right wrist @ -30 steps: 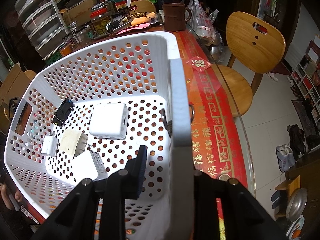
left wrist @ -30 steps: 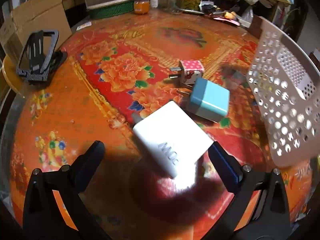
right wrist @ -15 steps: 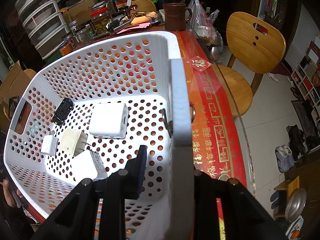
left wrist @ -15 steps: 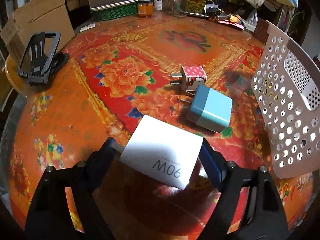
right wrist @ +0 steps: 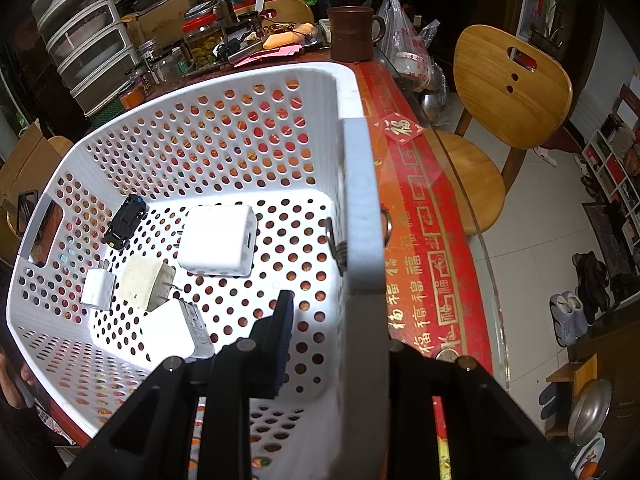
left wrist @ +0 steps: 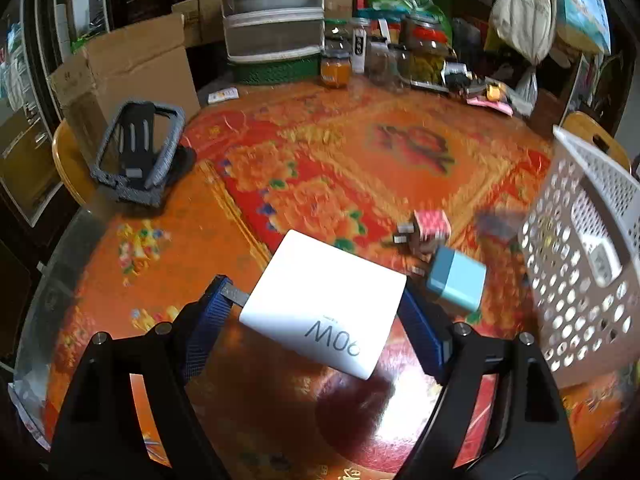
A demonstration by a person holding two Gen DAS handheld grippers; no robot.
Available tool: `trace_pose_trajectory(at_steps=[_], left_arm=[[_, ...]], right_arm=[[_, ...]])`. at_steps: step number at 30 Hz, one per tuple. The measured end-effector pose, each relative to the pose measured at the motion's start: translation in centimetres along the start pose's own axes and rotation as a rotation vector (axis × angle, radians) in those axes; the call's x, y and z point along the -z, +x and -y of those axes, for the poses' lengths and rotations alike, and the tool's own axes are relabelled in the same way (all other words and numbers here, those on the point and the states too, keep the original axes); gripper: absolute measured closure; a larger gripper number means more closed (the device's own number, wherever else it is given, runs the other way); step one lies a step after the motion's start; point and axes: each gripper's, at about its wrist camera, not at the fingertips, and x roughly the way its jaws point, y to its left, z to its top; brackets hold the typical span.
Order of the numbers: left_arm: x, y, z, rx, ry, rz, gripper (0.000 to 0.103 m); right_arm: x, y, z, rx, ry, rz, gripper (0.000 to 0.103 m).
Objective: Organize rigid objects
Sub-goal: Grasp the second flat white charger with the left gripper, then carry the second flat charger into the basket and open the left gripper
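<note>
My left gripper (left wrist: pixel 316 300) is shut on a white 90W charger (left wrist: pixel 324 300) and holds it above the orange flowered tablecloth. Beyond it lie a light blue charger (left wrist: pixel 456 284) and a pink dotted plug (left wrist: pixel 430 228). The white perforated basket (left wrist: pixel 580 280) stands tilted to the right. My right gripper (right wrist: pixel 340 320) is shut on the basket's near wall (right wrist: pixel 360 208). Inside the basket lie several white chargers (right wrist: pixel 218 240) and a small black adapter (right wrist: pixel 126 220).
A black phone stand (left wrist: pixel 140 152) sits at the table's left edge. Jars (left wrist: pixel 424 52), drawers (left wrist: pixel 276 16) and a cardboard box (left wrist: pixel 132 76) crowd the far side. A wooden chair (right wrist: pixel 508 92) and a brown mug (right wrist: pixel 352 32) are right of the basket.
My left gripper closed on the 90W charger and lifted it off the table. The right gripper and basket stayed still.
</note>
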Motion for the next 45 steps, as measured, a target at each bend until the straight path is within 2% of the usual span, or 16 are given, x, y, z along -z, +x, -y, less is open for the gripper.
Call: trace_pose_trajectory(at_steps=[8, 15, 23, 34, 40, 45], left_arm=[[-4.0, -3.5, -0.6, -0.008, -0.001, 0.070, 0.023], [-6.3, -6.6, 0.6, 0.042, 0.010, 0.117, 0.023], [-7.9, -9.8, 5.9, 0.092, 0.098, 0.177, 0.023], [-8.7, -11.6, 14.2, 0.182, 0.231, 0.191, 0.023], [-7.8, -11.5, 19.5, 0.226, 0.299, 0.161, 0.023], [-6.3, -9.9, 23.6, 0.247, 0.369, 0.097, 0.023]], right_arm=[[0.0, 0.0, 0.0, 0.000, -0.001, 0.001, 0.077], [0.1, 0.0, 0.0, 0.000, 0.000, 0.001, 0.077], [0.2, 0.0, 0.0, 0.000, -0.004, 0.001, 0.077], [0.2, 0.0, -0.1, 0.000, -0.004, 0.002, 0.077], [0.3, 0.0, -0.1, 0.000, -0.004, 0.002, 0.077], [0.3, 0.0, -0.1, 0.000, -0.002, 0.002, 0.077]])
